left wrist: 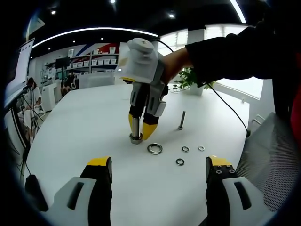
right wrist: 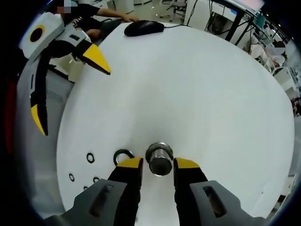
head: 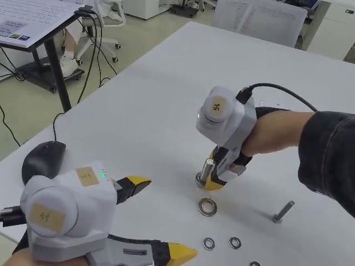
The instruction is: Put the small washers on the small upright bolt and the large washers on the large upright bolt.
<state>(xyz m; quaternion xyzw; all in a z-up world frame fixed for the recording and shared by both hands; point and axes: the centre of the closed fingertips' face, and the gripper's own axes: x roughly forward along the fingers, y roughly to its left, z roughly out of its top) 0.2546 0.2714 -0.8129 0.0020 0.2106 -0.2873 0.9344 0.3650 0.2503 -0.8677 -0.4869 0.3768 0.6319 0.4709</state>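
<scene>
The large bolt (head: 206,169) (left wrist: 135,129) (right wrist: 159,159) stands upright with its head on the white table (head: 150,111). My right gripper (head: 213,177) (left wrist: 142,132) (right wrist: 158,164) is shut on its shaft from above. One large washer (head: 207,207) (left wrist: 154,149) (right wrist: 123,155) lies flat just in front of the bolt. Small washers (head: 209,244) (left wrist: 185,149) (right wrist: 90,157) lie scattered nearer me. The small bolt (head: 283,212) (left wrist: 181,120) stands upright to the right. At the near left my left gripper (head: 163,217) (left wrist: 159,165) (right wrist: 70,92) is open and holds nothing.
A black mouse (head: 41,158) (right wrist: 143,27) lies at the table's left edge, its cable dropping to the floor. A desk with a laptop (head: 28,22) and an office chair stand beyond that edge. A person's sleeve (head: 327,155) reaches in from the right.
</scene>
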